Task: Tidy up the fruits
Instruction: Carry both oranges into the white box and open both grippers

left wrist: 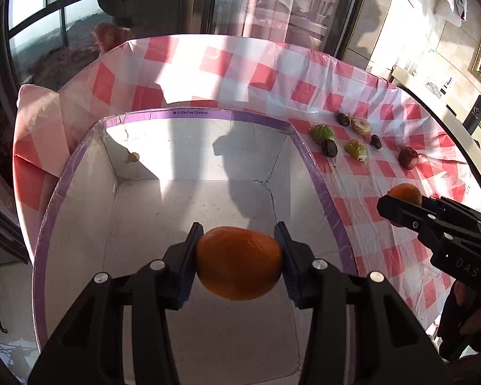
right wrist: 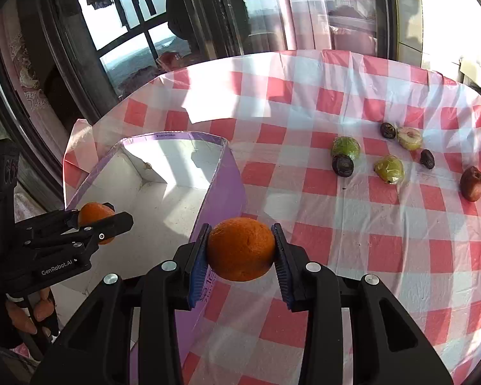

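Nearest, the left gripper [left wrist: 239, 261] has its jaws clamped on an orange [left wrist: 239, 263], held above the floor of the white box [left wrist: 208, 115] with its purple rim, while the right gripper [right wrist: 240, 250] grips a second orange [right wrist: 241, 249] over the red-checked table [right wrist: 384, 240], just beside the box's purple right wall. Farther out on the cloth lie the loose fruits: a reddish-brown one [right wrist: 472, 183] to the right, two dark ones [right wrist: 342, 165] [right wrist: 427, 159] among two wrapped green ones [right wrist: 346, 148] [right wrist: 389, 169], then another dark one [right wrist: 387, 130] beside a pale wrapped one [right wrist: 409, 138].
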